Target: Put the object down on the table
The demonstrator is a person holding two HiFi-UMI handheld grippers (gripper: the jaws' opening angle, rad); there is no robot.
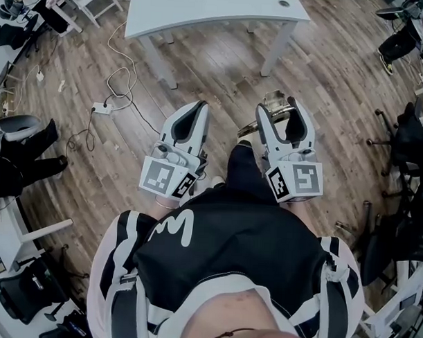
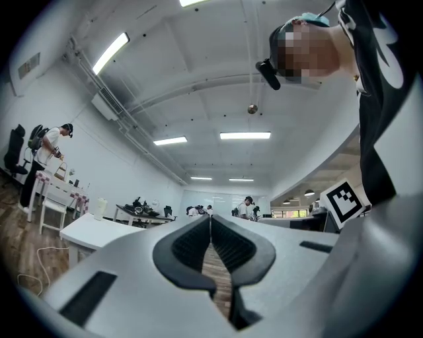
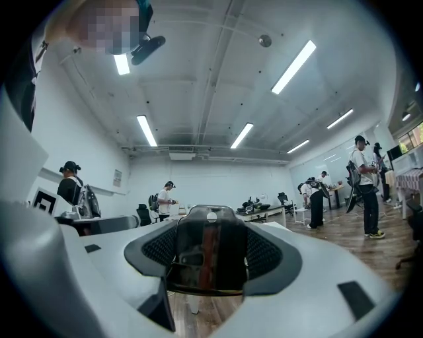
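Note:
My right gripper is shut on a clear, dark-tinted glass-like object and holds it in the air over the wooden floor, short of the white table. In the right gripper view the object fills the gap between the black pads and shows a brownish stripe down its middle. My left gripper hangs beside it on the left. Its jaws are shut with nothing between them. The same white table appears ahead and to the left in the left gripper view.
A power strip with loose white cables lies on the floor left of the table's legs. Black office chairs crowd the right edge, and another chair stands at the left. Several people stand at desks in the background.

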